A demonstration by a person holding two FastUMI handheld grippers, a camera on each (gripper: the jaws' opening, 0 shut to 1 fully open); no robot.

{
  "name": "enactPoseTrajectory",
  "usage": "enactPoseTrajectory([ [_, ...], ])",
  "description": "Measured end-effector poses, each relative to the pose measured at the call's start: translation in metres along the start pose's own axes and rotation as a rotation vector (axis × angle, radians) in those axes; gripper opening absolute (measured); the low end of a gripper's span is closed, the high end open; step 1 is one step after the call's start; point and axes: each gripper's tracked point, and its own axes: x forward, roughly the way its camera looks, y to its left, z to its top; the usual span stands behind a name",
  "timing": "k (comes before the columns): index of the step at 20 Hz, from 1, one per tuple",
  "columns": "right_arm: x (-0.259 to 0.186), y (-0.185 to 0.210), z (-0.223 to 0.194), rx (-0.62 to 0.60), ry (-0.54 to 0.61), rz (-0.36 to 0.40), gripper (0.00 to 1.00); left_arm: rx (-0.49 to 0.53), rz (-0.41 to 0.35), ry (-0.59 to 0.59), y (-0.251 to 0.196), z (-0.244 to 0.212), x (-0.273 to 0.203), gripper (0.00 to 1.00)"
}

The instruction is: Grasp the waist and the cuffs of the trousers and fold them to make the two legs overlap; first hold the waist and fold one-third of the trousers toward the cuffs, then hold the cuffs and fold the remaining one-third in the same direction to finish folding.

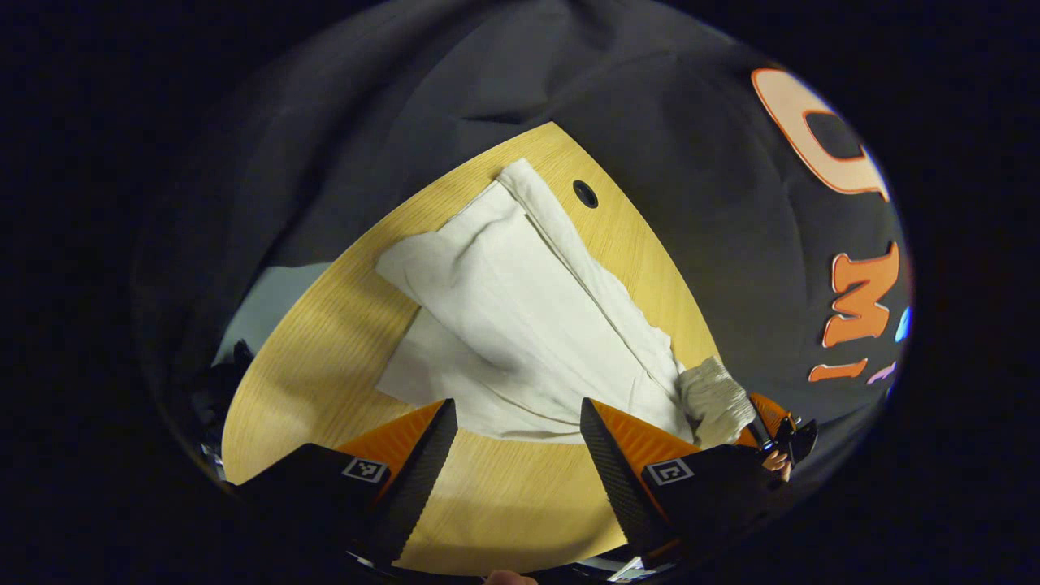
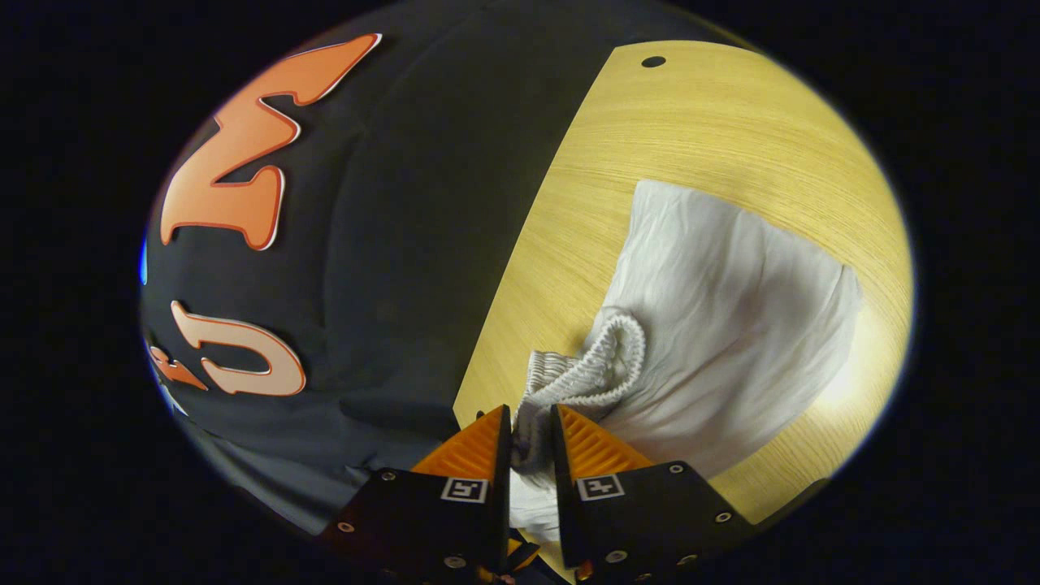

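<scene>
Cream-white trousers (image 1: 520, 317) lie spread on the wooden table (image 1: 325, 341), legs reaching toward the far edge. My left gripper (image 1: 518, 426) hovers open just over their near hem, nothing between its fingers. The ribbed elastic waist (image 1: 715, 398) is bunched and lifted at the right, where the other gripper (image 1: 768, 435) and a hand hold it. In the right gripper view, my right gripper (image 2: 532, 435) is shut on that ribbed waist (image 2: 589, 370), and the trousers (image 2: 731, 325) drape away over the table (image 2: 707, 122).
Black booth cloth (image 1: 406, 122) hangs behind and beside the table. A small dark hole (image 1: 585, 193) sits in the tabletop near the far end of the trousers, also seen as the hole (image 2: 652, 62) near the table edge. Bare wood (image 1: 504, 512) lies under my left gripper.
</scene>
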Motion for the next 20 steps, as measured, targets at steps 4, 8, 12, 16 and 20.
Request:
enactPoseTrajectory([
  [4,-0.015,0.004,0.001,-0.036,-0.019,0.011,0.43,-0.09,-0.013,-0.033,0.016,0.014,-0.008,0.99],
  [8,-0.036,-0.001,0.022,-0.073,-0.068,0.0,0.48,-0.152,-0.001,-0.085,0.04,0.035,-0.019,1.0],
  [12,-0.054,-0.006,0.044,-0.077,-0.124,-0.003,0.55,-0.156,-0.002,-0.085,0.055,0.048,-0.019,1.0],
  [16,-0.067,-0.01,0.057,-0.072,-0.163,-0.007,0.6,-0.116,-0.01,-0.035,0.05,0.05,-0.001,1.0],
  [20,-0.079,-0.017,0.063,-0.065,-0.179,-0.014,0.64,-0.097,-0.023,-0.024,0.044,0.051,0.014,1.0],
])
